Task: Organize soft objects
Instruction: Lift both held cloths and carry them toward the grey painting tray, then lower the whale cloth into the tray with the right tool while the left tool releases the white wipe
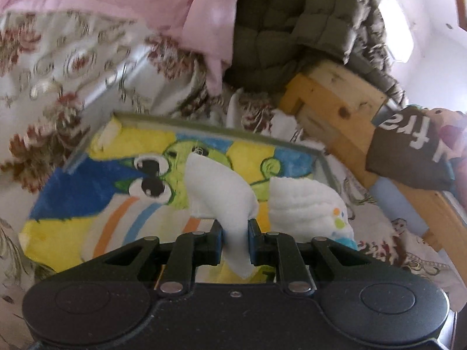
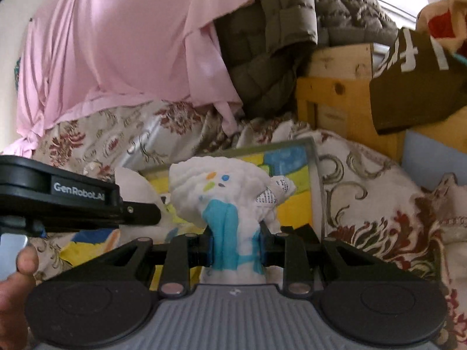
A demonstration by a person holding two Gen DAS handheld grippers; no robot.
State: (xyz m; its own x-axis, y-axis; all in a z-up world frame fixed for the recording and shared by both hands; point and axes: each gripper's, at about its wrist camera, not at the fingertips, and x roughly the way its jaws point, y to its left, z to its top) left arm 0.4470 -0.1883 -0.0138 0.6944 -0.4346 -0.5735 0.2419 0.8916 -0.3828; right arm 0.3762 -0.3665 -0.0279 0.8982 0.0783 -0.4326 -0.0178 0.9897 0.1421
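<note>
A white soft cloth item with a turquoise band and coloured dots is held by both grippers above a colourful cartoon-print cloth point(image 1: 96, 198). My left gripper point(image 1: 235, 233) is shut on a plain white flap point(image 1: 217, 186) of it. My right gripper point(image 2: 235, 243) is shut on its bunched white and turquoise part point(image 2: 224, 198), which also shows in the left wrist view point(image 1: 309, 207). The left gripper's body point(image 2: 78, 195) crosses the right wrist view at the left. The cartoon cloth also shows behind the item in the right wrist view point(image 2: 292, 172).
The cartoon cloth lies in a grey-rimmed frame point(image 1: 221, 128) on a floral bedspread point(image 1: 52, 67). A pink garment point(image 2: 116, 52) and an olive quilted jacket point(image 2: 280, 29) hang behind. A wooden frame point(image 1: 338, 99) and a brown printed fabric point(image 2: 417, 81) stand at the right.
</note>
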